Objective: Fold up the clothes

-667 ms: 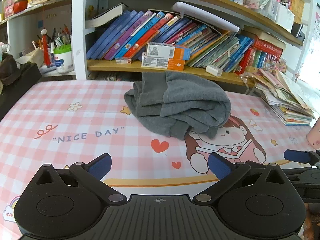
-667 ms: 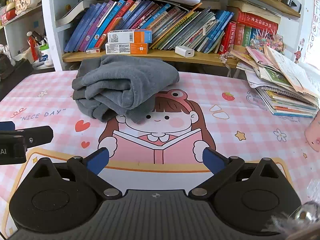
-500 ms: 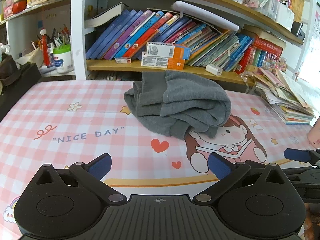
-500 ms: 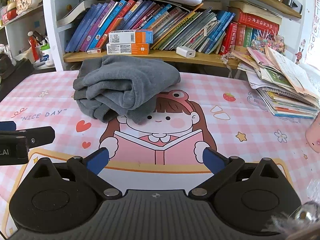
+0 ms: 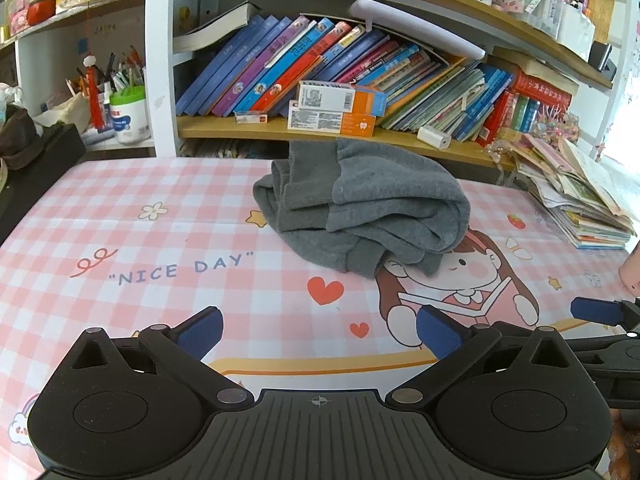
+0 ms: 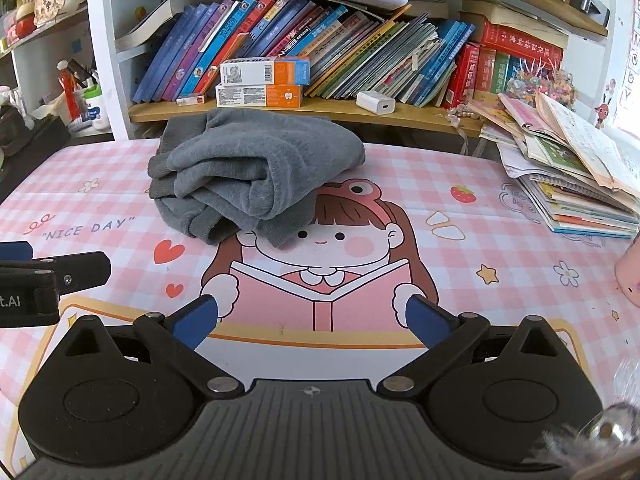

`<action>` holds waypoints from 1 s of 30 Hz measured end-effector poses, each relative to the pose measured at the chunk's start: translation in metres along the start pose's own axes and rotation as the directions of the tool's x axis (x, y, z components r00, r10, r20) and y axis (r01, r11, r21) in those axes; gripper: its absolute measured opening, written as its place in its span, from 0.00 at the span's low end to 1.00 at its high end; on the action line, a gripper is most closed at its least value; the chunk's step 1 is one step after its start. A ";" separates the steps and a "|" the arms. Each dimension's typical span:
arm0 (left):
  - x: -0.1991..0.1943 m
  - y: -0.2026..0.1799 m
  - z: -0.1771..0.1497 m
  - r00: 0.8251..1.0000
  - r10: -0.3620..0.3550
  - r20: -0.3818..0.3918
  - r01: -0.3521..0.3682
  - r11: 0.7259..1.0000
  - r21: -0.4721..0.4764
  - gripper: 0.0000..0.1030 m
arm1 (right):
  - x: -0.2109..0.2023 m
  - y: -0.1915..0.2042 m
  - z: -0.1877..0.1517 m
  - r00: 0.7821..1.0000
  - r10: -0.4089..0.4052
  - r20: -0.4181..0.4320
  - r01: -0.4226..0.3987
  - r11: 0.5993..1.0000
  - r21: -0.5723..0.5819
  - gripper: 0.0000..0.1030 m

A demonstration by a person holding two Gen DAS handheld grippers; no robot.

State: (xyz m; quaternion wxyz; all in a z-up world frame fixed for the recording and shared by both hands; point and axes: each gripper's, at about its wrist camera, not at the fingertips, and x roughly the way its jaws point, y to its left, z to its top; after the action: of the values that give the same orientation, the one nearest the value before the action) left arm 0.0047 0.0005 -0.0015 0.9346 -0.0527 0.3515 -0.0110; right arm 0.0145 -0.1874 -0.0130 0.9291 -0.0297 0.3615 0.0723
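Note:
A grey sweater [image 5: 362,210] lies in a crumpled heap on the pink checked table mat [image 5: 132,248], toward the far side near the bookshelf. In the right wrist view the same grey sweater [image 6: 256,172] sits left of centre, over the cartoon girl's head. My left gripper [image 5: 319,330] is open, well short of the heap, with only mat between its blue pads. My right gripper [image 6: 311,322] is open too, above the printed book drawing, nothing held. Each gripper's side shows at the other view's edge.
A bookshelf [image 5: 320,76] packed with books and two orange-and-white boxes [image 5: 336,110] runs along the far edge. A slumped stack of magazines [image 6: 572,168] fills the right side. A pink cup [image 6: 630,276] stands at the right edge; a pen pot [image 5: 128,114] stands far left.
Both views have crept slightly nearer to the sweater. Both grippers stay open and empty.

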 end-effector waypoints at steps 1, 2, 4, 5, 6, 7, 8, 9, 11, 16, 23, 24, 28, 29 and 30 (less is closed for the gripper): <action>0.001 0.000 0.000 1.000 0.000 -0.002 0.000 1.000 0.000 1.00 | 0.000 0.000 0.000 1.000 0.000 0.000 0.000 1.000 0.000 0.99; 0.001 0.001 0.000 1.000 0.001 -0.002 -0.001 1.000 0.000 1.00 | 0.001 0.000 0.001 1.000 -0.001 -0.001 0.001 1.000 0.000 0.99; 0.002 0.001 0.000 1.000 0.001 -0.004 -0.001 1.000 0.000 1.00 | 0.001 0.000 0.000 1.000 0.000 0.000 0.000 1.000 0.000 0.99; 0.002 0.000 0.000 1.000 0.002 -0.005 -0.002 1.000 0.000 1.00 | 0.001 0.000 0.000 1.000 0.000 0.000 0.000 1.000 0.000 0.99; 0.002 0.001 0.000 1.000 0.002 -0.006 -0.002 1.000 -0.001 1.00 | 0.002 0.000 0.000 1.000 0.000 0.000 0.000 1.000 -0.001 0.99; 0.002 0.001 0.001 1.000 0.003 -0.007 -0.003 1.000 -0.002 1.00 | 0.002 0.000 0.000 1.000 -0.001 0.000 0.001 1.000 -0.002 0.99; 0.003 0.001 0.001 1.000 0.002 -0.009 -0.002 1.000 -0.003 1.00 | 0.002 0.000 0.001 1.000 -0.001 0.001 0.001 1.000 -0.003 0.99; 0.003 0.001 0.001 1.000 0.000 -0.011 0.000 1.000 -0.005 1.00 | 0.002 0.000 0.001 1.000 -0.001 0.002 0.001 1.000 -0.004 0.99; 0.003 0.002 0.001 1.000 -0.004 -0.011 0.004 1.000 -0.005 1.00 | 0.002 0.000 0.001 1.000 -0.003 0.003 0.003 1.000 -0.004 0.99; 0.003 0.001 0.001 1.000 -0.008 -0.012 0.008 1.000 -0.001 1.00 | 0.002 0.000 0.001 1.000 -0.007 0.005 0.007 1.000 -0.003 0.99; 0.004 0.001 0.001 1.000 0.005 -0.015 -0.005 1.000 0.001 1.00 | 0.002 0.000 0.002 1.000 -0.007 0.003 0.007 1.000 -0.003 0.99; 0.004 0.001 0.001 1.000 0.006 -0.015 -0.006 1.000 0.001 1.00 | 0.002 0.000 0.002 1.000 -0.007 0.004 0.008 1.000 -0.002 0.99; 0.005 0.002 0.001 1.000 0.004 -0.016 -0.004 1.000 0.001 1.00 | 0.002 0.000 0.001 1.000 -0.009 0.004 0.009 1.000 0.000 0.99; 0.005 0.001 0.001 1.000 0.004 -0.017 -0.004 1.000 0.002 1.00 | 0.003 0.000 0.001 1.000 -0.009 0.003 0.009 1.000 0.000 0.99; 0.005 0.001 0.001 1.000 0.003 -0.018 -0.003 1.000 0.003 1.00 | 0.003 -0.001 0.001 1.000 -0.009 0.003 0.009 1.000 0.000 0.99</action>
State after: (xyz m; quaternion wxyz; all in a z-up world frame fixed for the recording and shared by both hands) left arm 0.0090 0.0017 -0.0043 0.9315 -0.0509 0.3599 -0.0107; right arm 0.0177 -0.1874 -0.0139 0.9299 -0.0310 0.3602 0.0681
